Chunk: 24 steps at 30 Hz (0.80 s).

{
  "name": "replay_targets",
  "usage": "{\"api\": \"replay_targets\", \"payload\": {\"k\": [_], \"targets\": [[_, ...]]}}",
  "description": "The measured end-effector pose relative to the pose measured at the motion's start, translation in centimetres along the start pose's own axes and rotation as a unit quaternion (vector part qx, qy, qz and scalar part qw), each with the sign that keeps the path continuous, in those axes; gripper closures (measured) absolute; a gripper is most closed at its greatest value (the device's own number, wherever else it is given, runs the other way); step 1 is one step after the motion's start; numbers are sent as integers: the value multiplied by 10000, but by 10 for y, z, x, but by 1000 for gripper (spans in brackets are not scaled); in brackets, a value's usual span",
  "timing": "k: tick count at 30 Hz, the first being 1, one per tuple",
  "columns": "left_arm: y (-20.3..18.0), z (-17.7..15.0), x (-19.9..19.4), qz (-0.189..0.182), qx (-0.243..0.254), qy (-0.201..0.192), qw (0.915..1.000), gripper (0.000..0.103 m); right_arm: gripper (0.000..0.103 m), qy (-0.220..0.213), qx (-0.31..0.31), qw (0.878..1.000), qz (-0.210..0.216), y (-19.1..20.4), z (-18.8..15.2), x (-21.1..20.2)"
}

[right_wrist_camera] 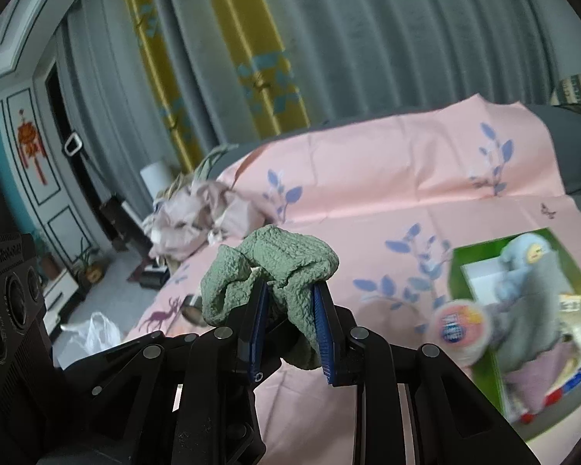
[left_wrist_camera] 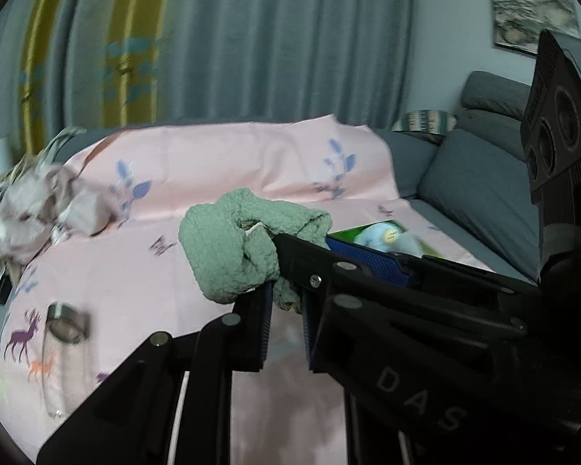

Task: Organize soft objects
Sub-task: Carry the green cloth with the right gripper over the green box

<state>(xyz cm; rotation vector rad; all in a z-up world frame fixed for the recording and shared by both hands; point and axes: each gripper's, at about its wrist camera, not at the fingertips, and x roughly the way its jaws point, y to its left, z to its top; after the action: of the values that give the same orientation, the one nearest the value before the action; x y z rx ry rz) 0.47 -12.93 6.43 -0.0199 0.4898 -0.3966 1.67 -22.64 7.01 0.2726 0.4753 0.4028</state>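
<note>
A green cloth [right_wrist_camera: 271, 267] of nubbly, towel-like fabric is held up in the air above a sofa [left_wrist_camera: 480, 193] draped with a pink sheet [right_wrist_camera: 387, 178]. It is bunched and rolled rather than flat. In the right wrist view its long axis runs roughly left to right across the frame, arching over the fingertips, with one lobe drooping at the left and a tail hanging down between the fingers. The right gripper [right_wrist_camera: 290, 302] has its jaws clenched on the cloth, the blue pads pressing its folds from both sides. In the left wrist view the left gripper [left_wrist_camera: 286, 310] also has its jaws closed on a lower fold of the same cloth [left_wrist_camera: 232, 248], and the other gripper's finger crosses in from the right, touching the cloth.

To the right on the sheet lies a green box [right_wrist_camera: 523, 329] holding a pale blue plush toy [right_wrist_camera: 530, 302]. A crumpled pinkish garment [right_wrist_camera: 197, 221] sits at the sheet's left end, and a clear jar [left_wrist_camera: 64, 352] lies near the left edge.
</note>
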Motion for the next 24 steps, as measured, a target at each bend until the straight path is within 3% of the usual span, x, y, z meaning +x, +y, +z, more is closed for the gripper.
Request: {"api": "replay_targets", "payload": {"k": [13,19,24], "targets": [[-88,30,25,-601,698,-90,9957,93,76,-651,561,9948,-543,-73,17,-65],[-125,35,49,-889,1060,109,9903,91,76,-825,1019,9885,-752,-117,14,-84],[-139,34,68,-1028,1125,384,9876,90,76,-774,1446,9841,-685,-153,9,-85]]}}
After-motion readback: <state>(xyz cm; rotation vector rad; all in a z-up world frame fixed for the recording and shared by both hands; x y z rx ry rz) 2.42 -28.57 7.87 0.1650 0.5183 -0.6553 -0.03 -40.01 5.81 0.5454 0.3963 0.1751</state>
